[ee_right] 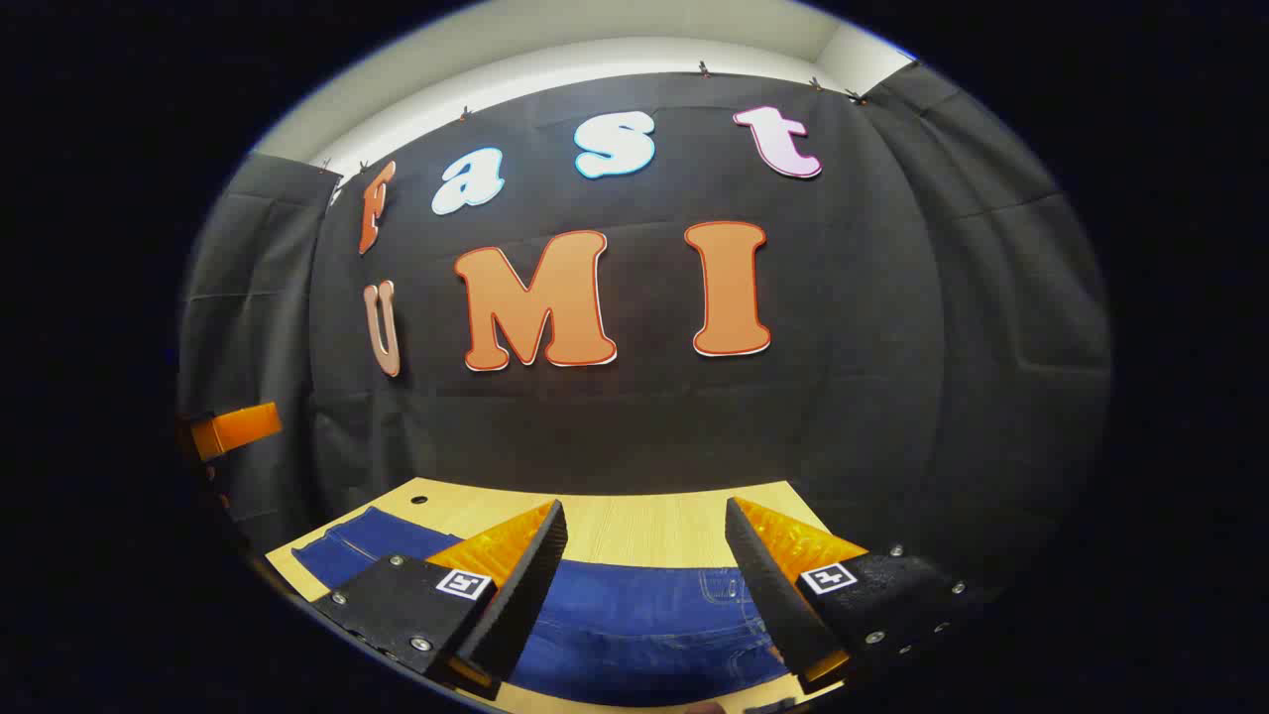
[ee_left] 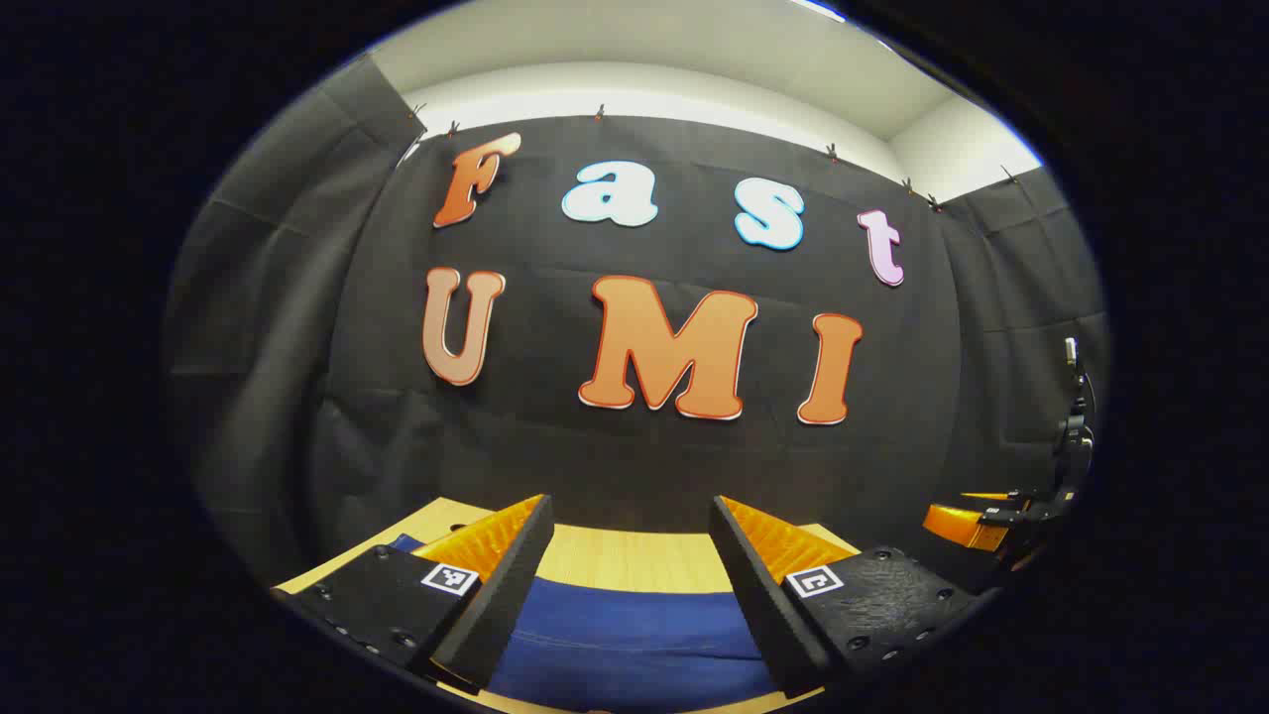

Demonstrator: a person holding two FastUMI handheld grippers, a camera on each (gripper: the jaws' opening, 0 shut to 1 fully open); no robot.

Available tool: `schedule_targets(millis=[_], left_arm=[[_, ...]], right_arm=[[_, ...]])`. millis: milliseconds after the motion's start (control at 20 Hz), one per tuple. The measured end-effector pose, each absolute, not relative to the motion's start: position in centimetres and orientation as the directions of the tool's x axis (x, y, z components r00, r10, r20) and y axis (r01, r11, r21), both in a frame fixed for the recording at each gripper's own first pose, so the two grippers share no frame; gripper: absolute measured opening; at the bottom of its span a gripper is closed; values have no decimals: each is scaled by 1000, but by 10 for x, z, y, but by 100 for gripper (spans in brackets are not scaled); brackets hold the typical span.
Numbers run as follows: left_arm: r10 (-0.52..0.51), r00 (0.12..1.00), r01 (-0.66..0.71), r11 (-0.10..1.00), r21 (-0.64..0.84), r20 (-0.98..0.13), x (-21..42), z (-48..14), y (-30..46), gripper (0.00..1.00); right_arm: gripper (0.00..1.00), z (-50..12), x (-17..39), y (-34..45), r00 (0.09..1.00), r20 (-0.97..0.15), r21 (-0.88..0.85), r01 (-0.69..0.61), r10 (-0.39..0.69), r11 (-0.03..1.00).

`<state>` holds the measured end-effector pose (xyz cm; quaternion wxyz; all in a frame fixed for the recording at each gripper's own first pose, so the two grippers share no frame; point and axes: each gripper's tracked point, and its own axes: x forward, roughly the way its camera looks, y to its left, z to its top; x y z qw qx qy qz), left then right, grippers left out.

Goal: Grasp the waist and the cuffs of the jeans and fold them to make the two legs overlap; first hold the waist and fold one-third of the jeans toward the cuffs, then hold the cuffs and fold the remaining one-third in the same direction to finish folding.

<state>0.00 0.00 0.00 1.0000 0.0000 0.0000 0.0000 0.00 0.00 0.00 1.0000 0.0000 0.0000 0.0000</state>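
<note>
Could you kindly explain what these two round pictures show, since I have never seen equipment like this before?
A person holds a two-finger gripper in each hand, and each carries a camera looking along its own fingers. In the left gripper view the left gripper is open above blue jeans lying on a wooden table. In the right gripper view the right gripper, also open, hangs over the same jeans. Nothing is held. The other gripper shows at each view's edge.

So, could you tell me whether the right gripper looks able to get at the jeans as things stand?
Probably yes: the right gripper hangs open above the jeans spread on the table, with nothing between its fingers and the cloth.
</note>
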Motion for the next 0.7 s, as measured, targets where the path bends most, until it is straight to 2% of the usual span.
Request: schedule_targets(millis=[150,300,350,500,600,700], left_arm=[[34,999,-36,998,-57,-39,-5,-1,55,94],[104,991,-113,987,-111,-88,-8,4,92,97],[140,988,-147,983,-109,-69,-8,13,102,94],[198,980,-195,978,-69,31,-12,45,107,97],[238,967,-237,971,-26,88,-17,65,106,94],[275,950,-276,961,-11,147,-24,79,100,97]], right_arm=[[98,0,-14,10,996,11,-9,91,-91,996],[100,-1,-24,23,996,1,7,86,-86,996],[97,0,-24,21,996,-3,1,88,-88,996],[100,10,-21,12,998,15,-35,64,-64,997],[97,14,-12,8,1000,2,-58,24,-24,998],[98,19,-2,7,999,3,-61,-32,32,998]])
